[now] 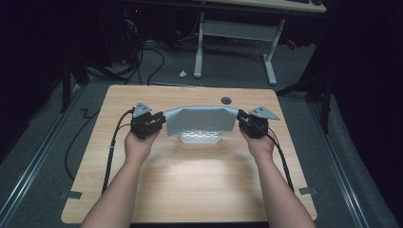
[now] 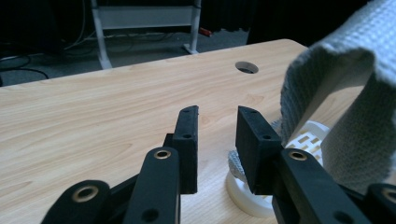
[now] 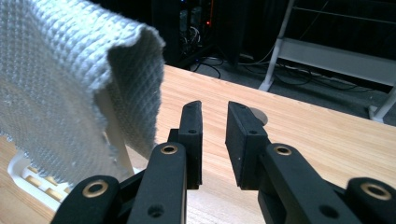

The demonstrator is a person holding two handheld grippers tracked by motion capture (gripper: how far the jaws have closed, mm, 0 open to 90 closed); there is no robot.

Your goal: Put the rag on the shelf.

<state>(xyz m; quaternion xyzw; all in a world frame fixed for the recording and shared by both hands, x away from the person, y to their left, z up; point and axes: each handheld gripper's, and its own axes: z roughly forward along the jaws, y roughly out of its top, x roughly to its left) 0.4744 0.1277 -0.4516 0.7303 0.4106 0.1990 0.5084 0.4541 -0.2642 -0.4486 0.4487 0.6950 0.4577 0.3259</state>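
i had the grey cloth draped over a white slotted rack near the far middle of the wooden table, sagging in a wide arch with its two ends reaching out toward my hands. the left gripper sat just beside the cloth's left end, the right gripper just beside its right end. in both gripper views the jaws stood apart with a clear gap and nothing between the pads, so neither held the cloth; from the high view alone i could not tell whether the tips touched the fabric.

i judged the cloth light, soft and floppy: its waffle weave folded and hung under its own weight, with a thin frayed edge. the weave looked grippy rather than slick. it would not break, but it would slump and slide off the rack if pulled unevenly. i reckoned the best hold was a pinch on each hanging end, well in from the edge, both sides lifted together. the rack looked light enough to drag along.
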